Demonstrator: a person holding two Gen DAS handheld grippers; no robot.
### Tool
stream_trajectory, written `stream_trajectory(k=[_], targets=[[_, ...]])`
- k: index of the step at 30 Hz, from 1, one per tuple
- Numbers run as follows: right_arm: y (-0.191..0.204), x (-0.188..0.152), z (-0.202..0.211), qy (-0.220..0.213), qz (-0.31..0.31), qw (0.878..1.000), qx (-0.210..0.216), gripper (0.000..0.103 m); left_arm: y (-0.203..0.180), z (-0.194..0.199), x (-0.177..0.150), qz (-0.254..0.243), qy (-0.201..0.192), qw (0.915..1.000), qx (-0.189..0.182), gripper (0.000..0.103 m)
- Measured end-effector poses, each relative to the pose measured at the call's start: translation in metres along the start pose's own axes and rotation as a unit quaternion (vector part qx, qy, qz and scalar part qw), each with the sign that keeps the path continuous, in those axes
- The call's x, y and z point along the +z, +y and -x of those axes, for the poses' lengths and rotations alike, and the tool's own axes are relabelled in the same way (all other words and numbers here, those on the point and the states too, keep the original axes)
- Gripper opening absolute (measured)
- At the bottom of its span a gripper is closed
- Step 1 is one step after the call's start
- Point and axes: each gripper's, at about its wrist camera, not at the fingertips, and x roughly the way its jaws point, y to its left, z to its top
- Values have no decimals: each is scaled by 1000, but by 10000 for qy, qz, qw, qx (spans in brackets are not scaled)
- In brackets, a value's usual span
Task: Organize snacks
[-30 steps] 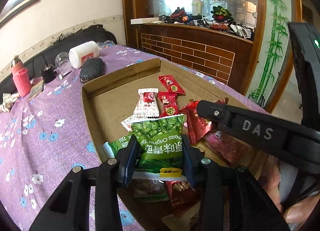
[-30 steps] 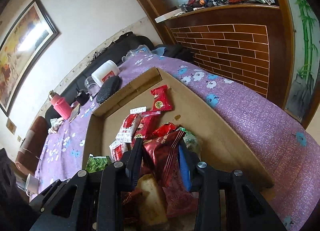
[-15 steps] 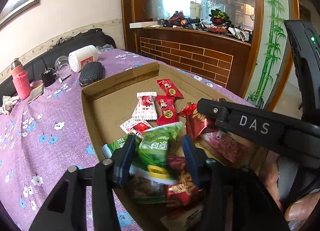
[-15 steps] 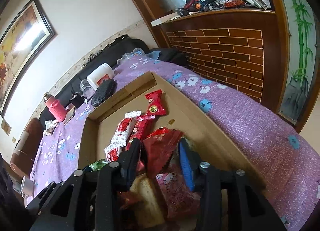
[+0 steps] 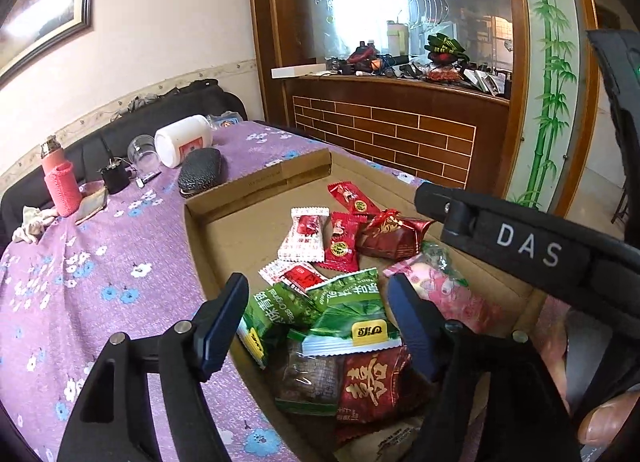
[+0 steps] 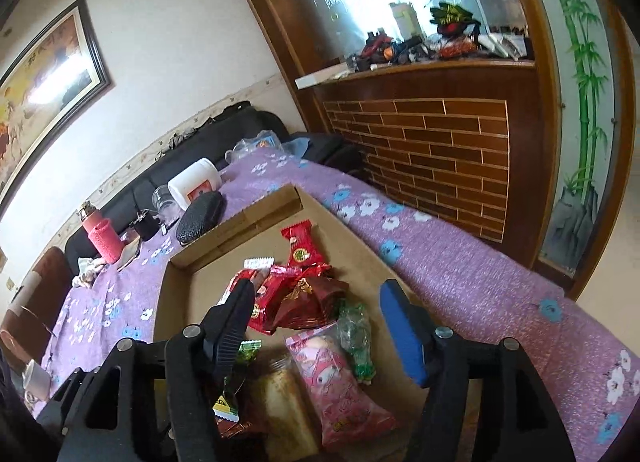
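Both tools opening, gripping nothing: left tool [image 5: 316,302] over green pea packets [image 5: 344,302], right tool [image 6: 316,306] over pink packet [image 6: 340,378]

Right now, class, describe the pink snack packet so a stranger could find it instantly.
Find the cardboard box on the purple flowered tablecloth. Near its close end, beside a clear green-printed wrapper, lies the pink snack packet. It is the only pink one, printed with a cartoon character.

Bare cardboard tray [image 5: 256,234] floor beyond snacks [image 5: 320,246]
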Motion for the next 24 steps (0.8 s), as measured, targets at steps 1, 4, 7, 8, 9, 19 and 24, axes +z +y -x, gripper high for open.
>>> stream_trajectory(k=[1, 4, 7, 8, 9, 19, 24], targets=[[0, 0, 1, -44, 16, 10000, -15, 69, 1, 1, 0, 17, -8, 10000, 20, 73], [2, 2, 8, -235, 77, 9996, -121, 73, 2, 4, 1, 42, -49, 9999, 106, 74], [2, 3, 14, -437, 125, 9987, -248, 76, 3, 7, 4, 33, -47, 9997, 235, 75], [2, 3, 15, -480, 137, 9984, -253, 76, 3, 9, 5, 39, -44, 9997, 245, 75], [2, 3, 16, -506, 132, 9983, -244, 76, 3, 11, 7, 30, -42, 9997, 249, 75], [-2, 4, 19, -563, 99, 9976, -388, 77, 4, 44, 7, -171, -92, 9984, 539, 82], [-4, 3, 21, -591, 95, 9971, -477, 77, 8, 60, 3, -168, -132, 9977, 643, 82]])
